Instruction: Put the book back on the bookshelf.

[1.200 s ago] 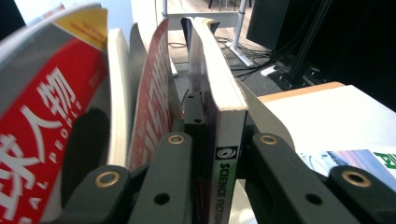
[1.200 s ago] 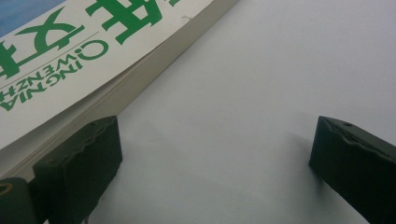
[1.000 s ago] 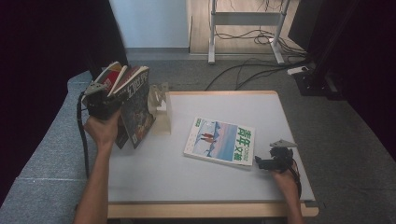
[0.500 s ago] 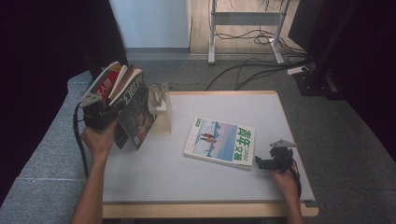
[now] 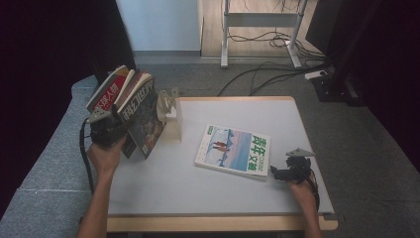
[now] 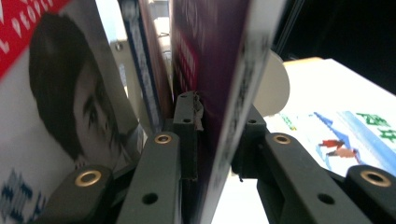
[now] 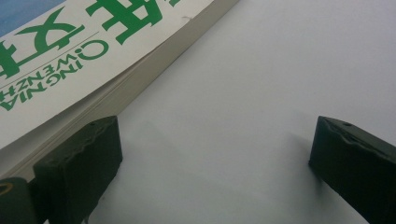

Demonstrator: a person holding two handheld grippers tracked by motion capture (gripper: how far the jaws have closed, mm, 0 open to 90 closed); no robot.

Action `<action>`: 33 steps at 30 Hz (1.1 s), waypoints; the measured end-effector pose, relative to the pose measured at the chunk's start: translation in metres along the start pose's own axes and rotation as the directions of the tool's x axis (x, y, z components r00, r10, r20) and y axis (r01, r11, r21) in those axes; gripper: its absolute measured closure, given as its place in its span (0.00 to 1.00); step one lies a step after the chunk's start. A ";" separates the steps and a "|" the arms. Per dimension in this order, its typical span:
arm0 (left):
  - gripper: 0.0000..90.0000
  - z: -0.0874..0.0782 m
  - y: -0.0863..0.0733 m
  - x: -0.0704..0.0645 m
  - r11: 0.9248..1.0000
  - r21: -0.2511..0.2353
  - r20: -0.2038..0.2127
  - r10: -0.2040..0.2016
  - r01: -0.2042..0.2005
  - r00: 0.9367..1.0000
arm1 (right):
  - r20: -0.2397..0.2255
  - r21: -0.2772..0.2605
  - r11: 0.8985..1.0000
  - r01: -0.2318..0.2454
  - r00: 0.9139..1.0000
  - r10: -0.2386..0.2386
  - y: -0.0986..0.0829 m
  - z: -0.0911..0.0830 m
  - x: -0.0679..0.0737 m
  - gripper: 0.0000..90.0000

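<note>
Leftward and slightly toward the person, the left gripper (image 5: 106, 130) has carried its dark-covered magazine (image 5: 143, 116) since a second ago, drawing it away from the pale bookend (image 5: 171, 111) at the counter's ten o'clock corner; the right gripper (image 5: 283, 172) has stayed put.

Largest in the high view, the white counter (image 5: 277, 116) spreads before grey carpet and a tangle of floor cables at twelve o'clock. Near its centre, a touch toward three o'clock, a blue-and-white magazine (image 5: 234, 150) with green lettering lies flat, cover up. At nine o'clock, over the counter's left edge, the dark-covered magazine is held upright and tilted, with a red-covered magazine (image 5: 106, 91) fanned out beside it at about ten o'clock; whether the two touch cannot be told from above.

In the left gripper view, the left gripper's jaws are closed tight on the dark-covered magazine's (image 6: 219, 70) lower edge, one jaw on each face, while the red-covered magazine (image 6: 51, 93), showing a printed portrait, stands just outside the left jaw.

At four o'clock, the right gripper rests low by the blue-and-white magazine's near corner. In the right gripper view its jaws stand wide apart with nothing between them, one jaw just beside the blue-and-white magazine's (image 7: 70, 56) page edge.
</note>
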State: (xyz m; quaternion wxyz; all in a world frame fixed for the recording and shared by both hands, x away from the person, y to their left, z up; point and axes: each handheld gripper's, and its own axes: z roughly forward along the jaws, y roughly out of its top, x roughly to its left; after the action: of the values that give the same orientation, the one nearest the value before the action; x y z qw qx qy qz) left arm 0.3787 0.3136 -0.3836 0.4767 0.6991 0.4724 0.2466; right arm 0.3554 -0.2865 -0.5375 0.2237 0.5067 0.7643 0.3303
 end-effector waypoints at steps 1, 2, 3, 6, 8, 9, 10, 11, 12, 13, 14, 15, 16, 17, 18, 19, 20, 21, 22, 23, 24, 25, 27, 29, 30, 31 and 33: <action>0.83 0.000 0.000 0.000 1.000 0.000 0.000 0.000 0.000 1.000 | 0.000 0.000 1.000 0.000 1.000 0.000 0.000 0.000 0.000 0.02; 0.84 0.000 -0.005 0.000 1.000 0.009 -0.002 0.004 -0.004 1.000 | 0.000 0.000 1.000 0.000 1.000 0.000 0.000 0.000 0.000 0.02; 0.84 0.000 -0.012 0.000 1.000 0.019 -0.004 0.005 -0.005 1.000 | 0.000 0.000 1.000 0.000 1.000 0.000 0.000 0.000 0.000 0.02; 0.85 0.000 -0.025 0.000 0.999 0.038 -0.012 0.006 -0.006 1.000 | 0.000 0.000 1.000 0.000 1.000 0.000 0.000 0.000 0.000 0.02; 0.86 0.001 -0.033 0.000 0.999 0.044 -0.015 0.006 -0.006 1.000 | 0.000 0.000 1.000 0.000 1.000 0.000 0.000 0.000 0.000 0.02; 0.87 0.002 -0.037 0.000 0.999 0.049 -0.016 0.005 -0.005 1.000 | 0.000 0.000 1.000 0.000 1.000 0.000 0.000 0.000 0.000 0.02; 0.89 0.002 -0.039 -0.001 0.999 0.046 -0.017 0.005 -0.004 1.000 | 0.000 0.001 1.000 0.000 1.000 0.000 0.000 0.000 0.000 0.02; 0.89 0.002 -0.039 -0.001 0.999 0.046 -0.017 0.005 -0.004 1.000 | 0.000 0.001 1.000 0.000 1.000 0.000 0.000 0.000 0.000 0.02; 0.90 0.002 -0.041 -0.001 0.999 0.036 -0.028 -0.005 0.006 1.000 | 0.000 0.000 1.000 0.000 1.000 0.000 0.000 0.000 0.000 0.02; 0.91 0.002 -0.041 -0.001 0.999 0.036 -0.028 -0.005 0.006 1.000 | 0.000 0.000 1.000 0.000 1.000 0.000 0.000 0.000 0.000 0.02; 0.91 0.003 -0.039 -0.002 0.999 0.043 -0.036 0.000 0.002 0.999 | 0.000 0.001 1.000 0.000 1.000 0.000 0.000 0.000 0.000 0.02; 0.92 0.005 -0.036 -0.002 0.998 0.059 -0.049 0.005 -0.002 0.999 | 0.000 0.001 1.000 0.000 1.000 0.000 0.000 0.000 0.000 0.02; 0.92 0.007 -0.034 -0.002 0.998 0.063 -0.055 0.001 0.002 0.998 | 0.000 0.001 1.000 0.000 1.000 0.000 0.000 0.000 0.000 0.02; 0.92 0.007 -0.034 -0.002 0.998 0.063 -0.055 0.001 0.002 0.998 | 0.000 0.001 1.000 0.000 1.000 0.000 0.000 0.000 0.000 0.02; 0.92 0.012 -0.032 -0.001 0.998 0.064 -0.058 -0.003 0.007 0.998 | 0.000 0.001 1.000 0.000 1.000 0.000 0.000 0.000 0.000 0.02; 0.92 0.012 -0.032 -0.001 0.998 0.064 -0.058 -0.003 0.007 0.998 | 0.000 0.001 1.000 -0.001 1.000 0.001 0.000 0.000 0.000 0.02; 0.92 0.017 -0.030 -0.002 0.998 0.065 -0.060 -0.006 0.009 0.998 | 0.000 0.001 1.000 -0.001 1.000 0.001 0.000 0.000 0.000 0.02; 0.92 0.020 -0.028 -0.002 0.998 0.067 -0.065 -0.005 0.009 0.998 | 0.000 0.001 1.000 -0.001 1.000 0.001 0.000 0.000 0.000 0.02; 0.92 0.020 -0.028 -0.002 0.998 0.067 -0.065 -0.005 0.009 0.998 | 0.000 0.001 1.000 -0.001 1.000 0.001 0.000 0.000 0.000 0.02; 0.92 0.023 -0.025 -0.003 0.997 0.071 -0.071 -0.004 0.009 0.997 | 0.000 0.001 1.000 -0.001 1.000 0.001 0.000 0.000 0.000 0.02; 0.92 0.026 -0.024 -0.003 0.997 0.072 -0.077 -0.003 0.008 0.997 | 0.000 0.001 1.000 -0.001 1.000 0.001 0.000 0.000 0.000 0.02; 0.92 0.026 -0.024 -0.003 0.997 0.072 -0.077 -0.003 0.008 0.997 | 0.000 0.001 1.000 -0.001 1.000 0.001 0.000 0.000 0.000 0.02; 0.92 0.029 -0.022 -0.004 0.997 0.073 -0.091 0.000 0.007 0.996 | 0.000 0.001 1.000 -0.001 1.000 0.001 0.000 0.000 0.000 0.02; 0.92 0.030 -0.022 -0.004 0.997 0.071 -0.096 -0.001 0.008 0.995 | -0.001 0.001 1.000 -0.001 1.000 0.001 0.000 0.000 0.000 0.02; 0.92 0.030 -0.022 -0.004 0.998 0.069 -0.098 -0.002 0.008 0.995 | -0.001 0.001 1.000 -0.001 1.000 0.001 0.000 0.000 0.000 0.02; 0.92 0.030 -0.022 -0.004 0.998 0.069 -0.098 -0.002 0.008 0.995 | -0.001 0.001 1.000 -0.001 1.000 0.001 0.000 0.000 0.000 0.02; 0.92 0.030 -0.023 -0.003 0.998 0.064 -0.102 -0.007 0.013 0.995 | -0.001 0.001 1.000 -0.001 1.000 0.001 0.000 0.000 0.000 0.02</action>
State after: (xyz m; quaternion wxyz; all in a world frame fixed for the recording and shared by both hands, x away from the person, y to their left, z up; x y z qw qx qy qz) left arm 0.3919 0.3001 -0.4167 0.4305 0.6984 0.5072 0.2639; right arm 0.3556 -0.2866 -0.5375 0.2231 0.5071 0.7642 0.3303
